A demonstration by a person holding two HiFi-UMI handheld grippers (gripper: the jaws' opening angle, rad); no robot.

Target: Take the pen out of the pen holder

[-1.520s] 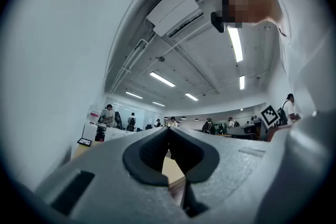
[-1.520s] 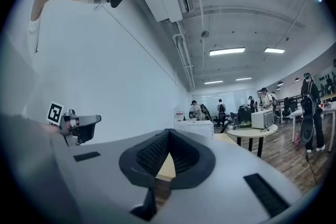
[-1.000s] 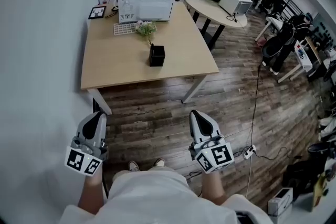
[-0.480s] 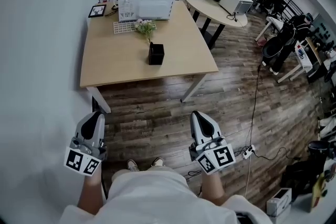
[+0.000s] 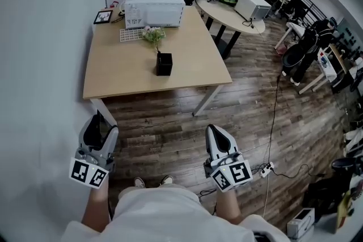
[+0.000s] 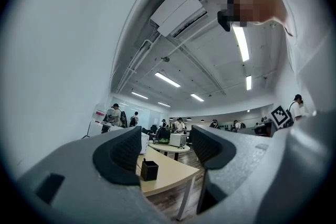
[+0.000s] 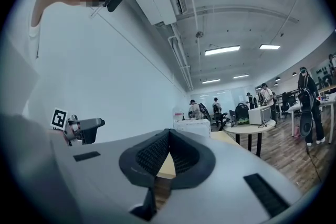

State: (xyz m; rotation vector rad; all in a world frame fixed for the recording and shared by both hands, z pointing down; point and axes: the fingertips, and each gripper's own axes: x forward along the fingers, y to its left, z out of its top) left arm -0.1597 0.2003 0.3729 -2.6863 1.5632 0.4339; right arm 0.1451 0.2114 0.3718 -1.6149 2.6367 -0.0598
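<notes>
The black pen holder [image 5: 164, 63] stands near the middle of the wooden table [image 5: 122, 73], well ahead of both grippers. Through the left gripper's gap the pen holder [image 6: 149, 170] shows small and far off, with a thin dark tip just above its rim; the pen itself is too small to make out. My left gripper [image 5: 102, 124] hangs over the floor by the table's near left corner. Its jaws have just been opening and stand open, with nothing between them. My right gripper [image 5: 215, 132] is shut on nothing, and its pads [image 7: 157, 153] meet.
On the table stand a white machine [image 5: 154, 5], a small flower plant [image 5: 153, 34], a white grid-like item [image 5: 130, 35] and a framed picture [image 5: 103, 17]. A wall runs along the left. A round table [image 5: 229, 11] and people are at the back. A cable [image 5: 276, 116] crosses the floor.
The left gripper's jaws have gone from shut to open. The table sits slightly further left in the head view. The right gripper stays shut.
</notes>
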